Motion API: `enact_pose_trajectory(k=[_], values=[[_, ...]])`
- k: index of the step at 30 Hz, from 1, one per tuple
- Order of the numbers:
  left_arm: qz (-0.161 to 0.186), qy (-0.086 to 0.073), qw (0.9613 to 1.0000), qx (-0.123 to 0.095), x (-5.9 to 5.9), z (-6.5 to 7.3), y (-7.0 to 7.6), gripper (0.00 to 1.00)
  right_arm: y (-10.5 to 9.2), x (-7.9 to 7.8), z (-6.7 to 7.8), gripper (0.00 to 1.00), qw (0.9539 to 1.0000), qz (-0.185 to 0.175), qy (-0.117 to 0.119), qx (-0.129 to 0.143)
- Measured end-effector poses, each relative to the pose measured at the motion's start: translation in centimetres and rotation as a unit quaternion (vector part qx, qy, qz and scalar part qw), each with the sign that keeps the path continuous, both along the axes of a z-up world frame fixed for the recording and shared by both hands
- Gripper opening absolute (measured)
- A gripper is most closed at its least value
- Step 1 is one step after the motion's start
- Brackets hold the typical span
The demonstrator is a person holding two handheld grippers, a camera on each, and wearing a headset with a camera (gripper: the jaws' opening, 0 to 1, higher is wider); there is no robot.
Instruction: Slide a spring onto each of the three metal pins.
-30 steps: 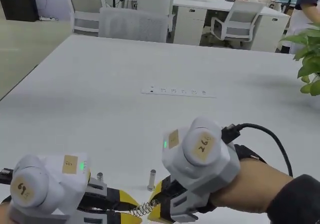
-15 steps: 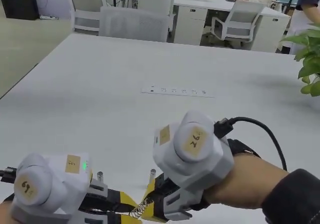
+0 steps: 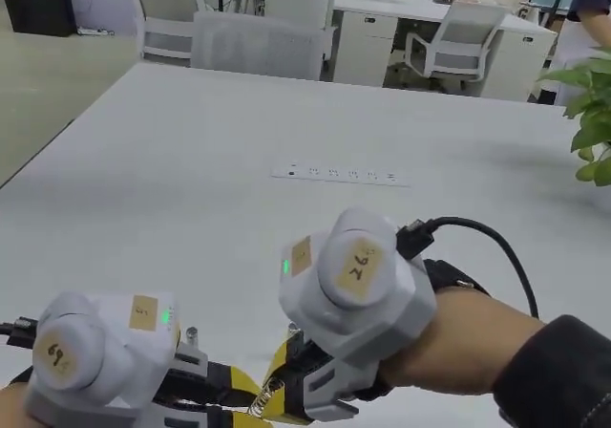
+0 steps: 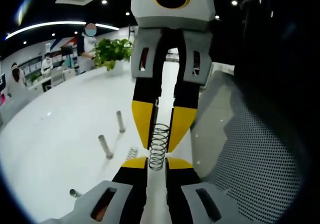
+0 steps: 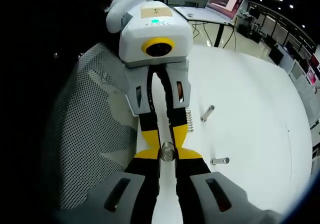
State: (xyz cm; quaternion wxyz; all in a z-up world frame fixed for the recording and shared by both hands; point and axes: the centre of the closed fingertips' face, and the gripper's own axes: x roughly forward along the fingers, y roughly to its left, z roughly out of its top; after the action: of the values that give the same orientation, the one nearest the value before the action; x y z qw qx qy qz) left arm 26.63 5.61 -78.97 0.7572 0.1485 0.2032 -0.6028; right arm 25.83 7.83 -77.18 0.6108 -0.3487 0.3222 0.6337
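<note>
One spring (image 4: 159,145) is pinched at both ends by the left tool (image 4: 157,163) and the right tool (image 5: 167,155), pressed onto it above the near edge of the desk (image 4: 60,134), and should be held straight and lined up squarely over an upright pin (image 4: 120,121) before being lowered.

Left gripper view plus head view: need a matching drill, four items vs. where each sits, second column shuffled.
1 held spring
2 loose spring
3 power strip
4 plant

A set into the far middle of the table
B clamped between the left gripper and the right gripper
C at the head view's right edge
D lying on the table near the pins

Pairs: 1-B, 2-D, 3-A, 4-C
</note>
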Motion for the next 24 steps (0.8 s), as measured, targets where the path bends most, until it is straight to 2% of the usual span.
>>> enact_pose_trajectory(k=[15,24], values=[[0.028,0.012,0.9994,-0.016,0.7,0.4,0.8,0.17,-1.2,1.0,-0.1,0.08,0.9998,-0.018,-0.004,-0.011],[0.042,0.012,0.9988,-0.021,1.0,0.8,1.3,0.23,-2.3,1.5,-0.2,0.08,0.9994,-0.030,-0.005,-0.018]])
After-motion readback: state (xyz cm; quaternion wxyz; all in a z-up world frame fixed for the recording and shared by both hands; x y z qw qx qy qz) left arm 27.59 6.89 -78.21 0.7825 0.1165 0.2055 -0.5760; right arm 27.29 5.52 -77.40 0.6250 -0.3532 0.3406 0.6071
